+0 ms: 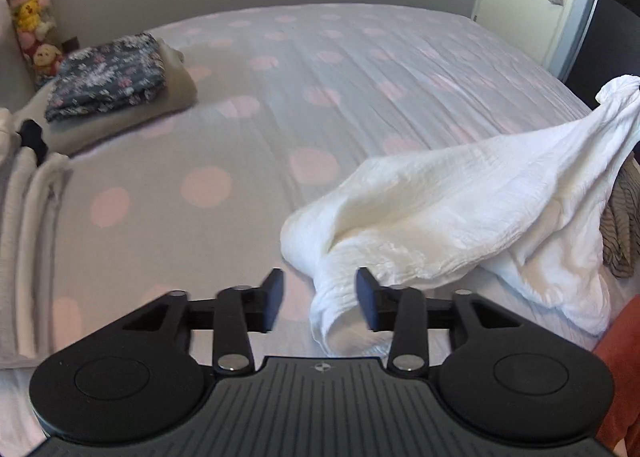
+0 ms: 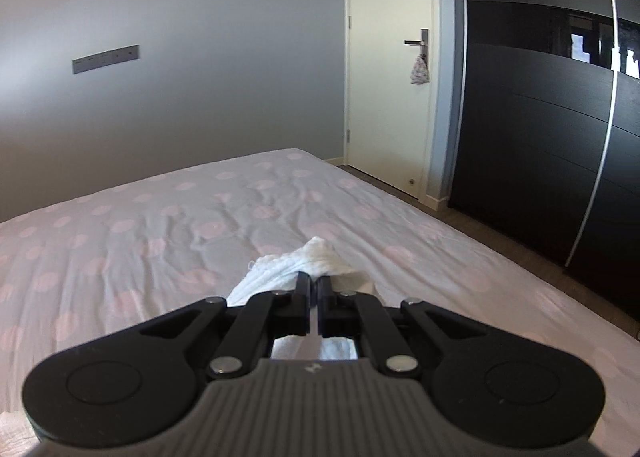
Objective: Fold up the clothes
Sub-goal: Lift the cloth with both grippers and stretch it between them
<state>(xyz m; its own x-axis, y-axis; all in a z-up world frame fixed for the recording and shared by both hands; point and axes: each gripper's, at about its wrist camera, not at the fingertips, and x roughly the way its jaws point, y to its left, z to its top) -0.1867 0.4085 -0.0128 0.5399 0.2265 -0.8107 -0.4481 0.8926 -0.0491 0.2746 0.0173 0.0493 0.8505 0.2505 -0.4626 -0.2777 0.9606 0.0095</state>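
Observation:
A white crinkled garment point(image 1: 460, 209) lies bunched on the right side of the polka-dot bed point(image 1: 280, 105), with one end lifted up toward the right edge of the left wrist view. My left gripper point(image 1: 320, 299) is open, its fingers on either side of the garment's near end, low over the bed. My right gripper point(image 2: 315, 297) is shut on the white garment point(image 2: 296, 263), holding a bunch of it above the bed point(image 2: 160, 241).
A folded floral garment point(image 1: 108, 77) sits on a folded beige one point(image 1: 132, 113) at the far left of the bed. Pale ribbed fabric point(image 1: 28, 225) lies at the left, striped and rust-coloured clothes point(image 1: 624, 225) at the right. A door point(image 2: 384, 89) and dark wardrobe point(image 2: 540, 117) stand beyond.

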